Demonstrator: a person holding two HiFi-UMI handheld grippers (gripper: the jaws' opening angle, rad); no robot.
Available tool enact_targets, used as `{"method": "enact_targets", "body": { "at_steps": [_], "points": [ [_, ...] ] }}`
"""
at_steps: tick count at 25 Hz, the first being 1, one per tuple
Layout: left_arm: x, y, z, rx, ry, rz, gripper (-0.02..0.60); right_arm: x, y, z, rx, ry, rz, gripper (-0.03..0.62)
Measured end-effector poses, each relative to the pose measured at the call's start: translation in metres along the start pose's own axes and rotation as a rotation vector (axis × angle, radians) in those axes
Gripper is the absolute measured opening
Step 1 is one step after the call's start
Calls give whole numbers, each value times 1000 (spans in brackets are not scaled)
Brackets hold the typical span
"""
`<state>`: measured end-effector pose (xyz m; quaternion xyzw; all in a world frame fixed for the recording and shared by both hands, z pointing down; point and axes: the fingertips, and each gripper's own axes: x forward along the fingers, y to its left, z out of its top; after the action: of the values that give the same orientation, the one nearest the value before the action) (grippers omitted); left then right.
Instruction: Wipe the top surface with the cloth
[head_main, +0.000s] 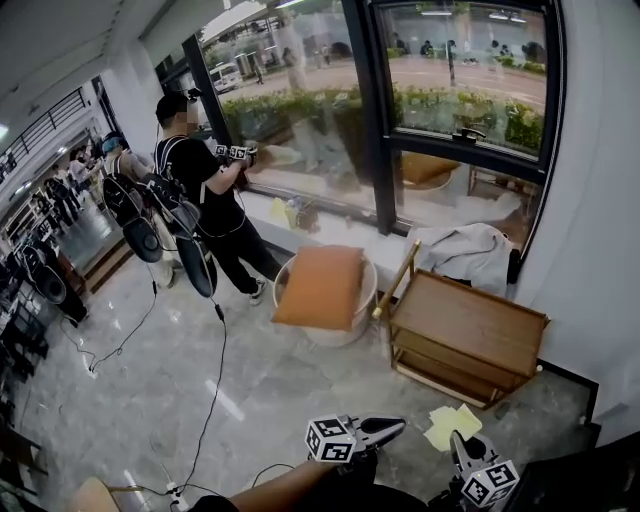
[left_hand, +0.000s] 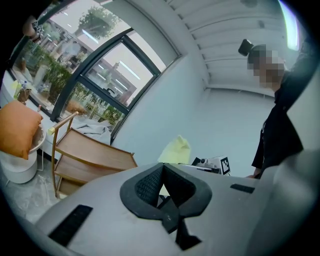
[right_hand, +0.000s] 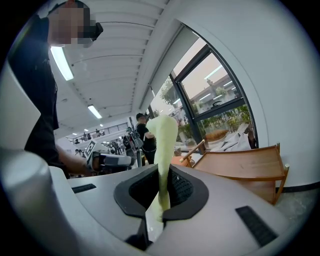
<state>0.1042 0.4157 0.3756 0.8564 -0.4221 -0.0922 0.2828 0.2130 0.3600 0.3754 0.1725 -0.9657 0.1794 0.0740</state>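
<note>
A yellow cloth (head_main: 450, 425) hangs low in the head view, and my right gripper (head_main: 462, 448) is shut on it. In the right gripper view the cloth (right_hand: 162, 145) stands up out of the closed jaws of that gripper (right_hand: 161, 192). The wooden cart (head_main: 470, 322) with its flat top stands ahead by the window, apart from both grippers. My left gripper (head_main: 388, 430) is to the left of the cloth, shut on nothing. In its own view the left gripper (left_hand: 164, 190) has its pads together, with the cloth (left_hand: 176, 150) and the cart (left_hand: 95, 150) beyond.
An orange cushion (head_main: 322, 285) lies on a round white tub left of the cart. A grey cloth (head_main: 465, 250) sits on the window ledge behind it. A person (head_main: 205, 190) stands at the window on the left. A cable (head_main: 215, 380) runs across the marble floor.
</note>
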Motion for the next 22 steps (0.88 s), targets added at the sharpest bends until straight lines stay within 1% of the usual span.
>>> {"method": "enact_targets", "body": {
  "at_steps": [2, 4, 8, 10, 13, 16, 19, 22],
  "points": [
    [9, 14, 13, 7, -15, -21, 9, 14, -6, 9, -23, 11, -7, 32],
    [20, 30, 24, 8, -9, -50, 9, 26, -13, 22, -38, 18, -33, 32],
    [37, 62, 46, 4, 24, -132, 9, 43, -29, 49, -51, 1, -130, 32],
    [46, 81, 64, 12, 33, -166, 9, 55, -41, 63, -59, 2, -187, 32],
    [62, 118, 101, 52, 44, -180, 9, 86, -62, 89, -68, -11, -251, 32],
    [76, 156, 121, 90, 67, -181, 9, 116, -85, 103, -66, -24, -297, 32],
    [93, 180, 126, 57, 91, -217, 9, 135, -106, 113, -47, -16, -346, 32],
    [102, 195, 122, 19, 122, -246, 9, 150, -115, 116, -24, -5, -365, 32]
  ]
}}
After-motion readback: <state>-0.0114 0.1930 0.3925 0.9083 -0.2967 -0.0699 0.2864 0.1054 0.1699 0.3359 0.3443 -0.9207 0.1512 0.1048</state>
